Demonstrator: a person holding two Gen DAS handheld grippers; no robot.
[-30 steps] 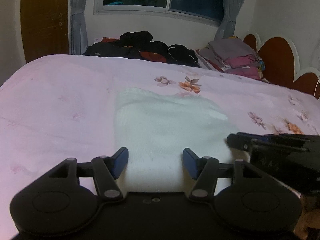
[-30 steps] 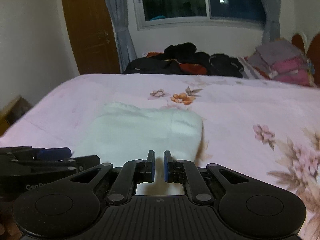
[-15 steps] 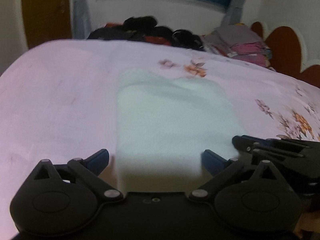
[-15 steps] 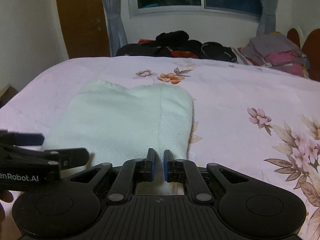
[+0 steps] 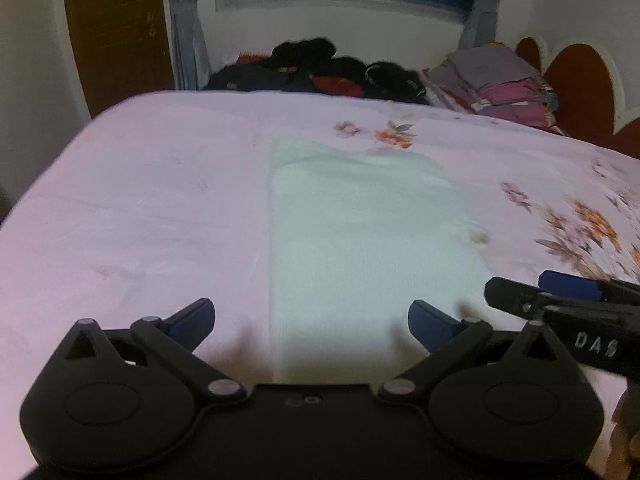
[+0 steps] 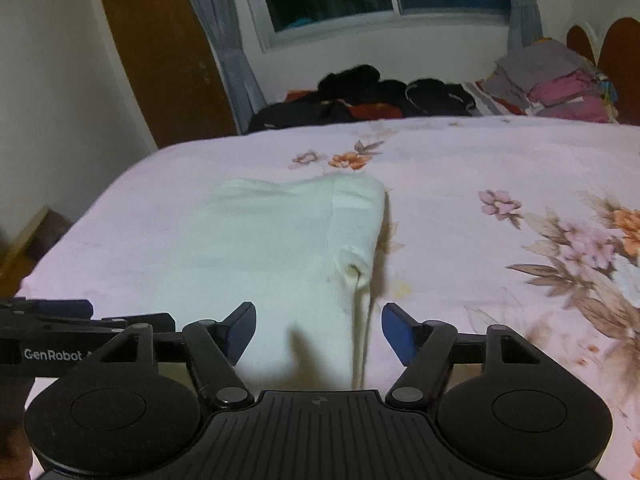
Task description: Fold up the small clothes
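Both tongs have let go: left tongs [image 5: 311, 322] spread wide, right tongs [image 6: 319, 334] opening, clear of the folded white garment [image 5: 368, 236]; next, pinch both near corners evenly.

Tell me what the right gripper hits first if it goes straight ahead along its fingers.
Most likely the white garment on the bed: the opening right gripper points down at its near right edge, nothing between the jaws. Depth is unclear.

On my left wrist view, the right gripper [image 5: 560, 292] shows white letters "DAS" on its black side, cut off at the frame's edge. On my right wrist view, the left gripper [image 6: 80, 312] carries "GenRobot" in white on its black body. I read nothing else.
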